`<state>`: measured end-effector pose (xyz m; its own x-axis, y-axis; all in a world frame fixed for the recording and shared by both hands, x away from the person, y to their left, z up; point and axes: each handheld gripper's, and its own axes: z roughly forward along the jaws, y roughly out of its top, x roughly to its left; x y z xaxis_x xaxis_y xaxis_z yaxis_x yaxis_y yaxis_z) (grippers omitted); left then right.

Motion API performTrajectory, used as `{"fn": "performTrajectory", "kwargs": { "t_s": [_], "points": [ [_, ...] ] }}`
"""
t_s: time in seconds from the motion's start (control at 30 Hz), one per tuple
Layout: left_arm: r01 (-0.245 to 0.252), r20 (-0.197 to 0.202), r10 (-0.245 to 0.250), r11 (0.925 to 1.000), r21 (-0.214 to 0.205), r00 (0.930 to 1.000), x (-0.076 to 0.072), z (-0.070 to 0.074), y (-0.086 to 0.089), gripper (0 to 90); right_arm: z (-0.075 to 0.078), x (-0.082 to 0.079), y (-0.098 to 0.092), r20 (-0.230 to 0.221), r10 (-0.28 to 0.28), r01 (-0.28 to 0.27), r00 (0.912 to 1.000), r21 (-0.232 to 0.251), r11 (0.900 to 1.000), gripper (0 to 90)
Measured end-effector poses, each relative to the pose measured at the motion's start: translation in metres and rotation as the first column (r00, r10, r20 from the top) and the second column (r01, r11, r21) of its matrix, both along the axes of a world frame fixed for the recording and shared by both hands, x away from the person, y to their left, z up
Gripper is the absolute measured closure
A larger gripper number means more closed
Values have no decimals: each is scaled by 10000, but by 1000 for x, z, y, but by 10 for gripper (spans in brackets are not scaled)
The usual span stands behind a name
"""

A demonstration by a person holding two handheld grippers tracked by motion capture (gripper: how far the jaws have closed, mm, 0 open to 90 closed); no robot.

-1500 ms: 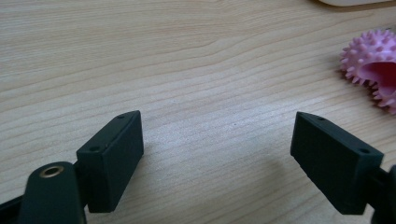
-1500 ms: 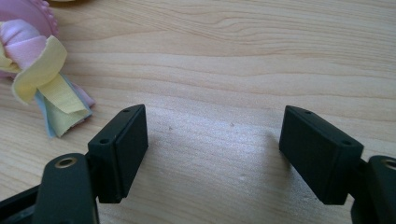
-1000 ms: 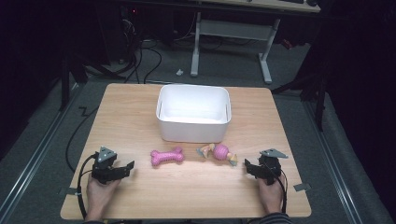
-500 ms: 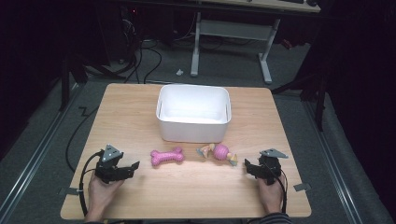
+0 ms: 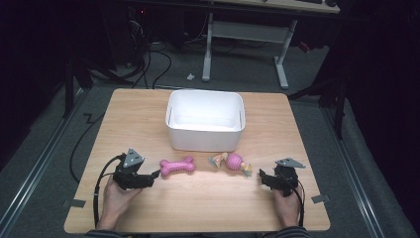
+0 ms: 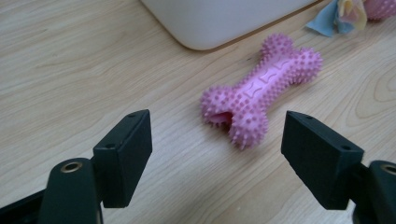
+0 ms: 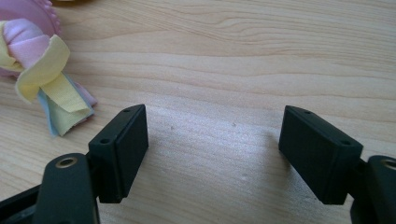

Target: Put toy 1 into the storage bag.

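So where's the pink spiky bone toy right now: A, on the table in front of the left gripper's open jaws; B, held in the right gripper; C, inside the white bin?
A: the pink bone toy lies on the table, ahead of the left gripper, ungripped.

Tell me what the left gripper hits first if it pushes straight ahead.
Most likely the pink bone toy: it lies just ahead of the open left gripper, between the lines of its jaws. The white tub sits behind it.

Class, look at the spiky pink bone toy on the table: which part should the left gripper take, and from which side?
Probably the narrow waist of the pink bone toy, between its knobbed ends. It lies flat on the table, just ahead of the open left gripper; come from that near side, jaws straddling the waist, since the ends are wider.
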<state>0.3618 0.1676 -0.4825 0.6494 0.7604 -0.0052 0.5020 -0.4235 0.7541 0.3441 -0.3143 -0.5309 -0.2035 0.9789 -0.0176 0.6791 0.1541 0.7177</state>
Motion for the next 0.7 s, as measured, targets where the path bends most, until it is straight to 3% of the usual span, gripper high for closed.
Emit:
{"fn": "performTrajectory", "kwargs": {
  "t_s": [0.4, 0.7],
  "points": [
    [821, -211, -813, 9958, 413, 9965, 13, 4, -30, 217, 0, 0, 0, -3, 21, -21, 10000, 8, 10000, 242],
    [1394, -112, -1389, 9862, 894, 9902, 23, 9, -50, 219, 0, 0, 0, 4, 18, -18, 10000, -4, 10000, 242]
  ]
}}
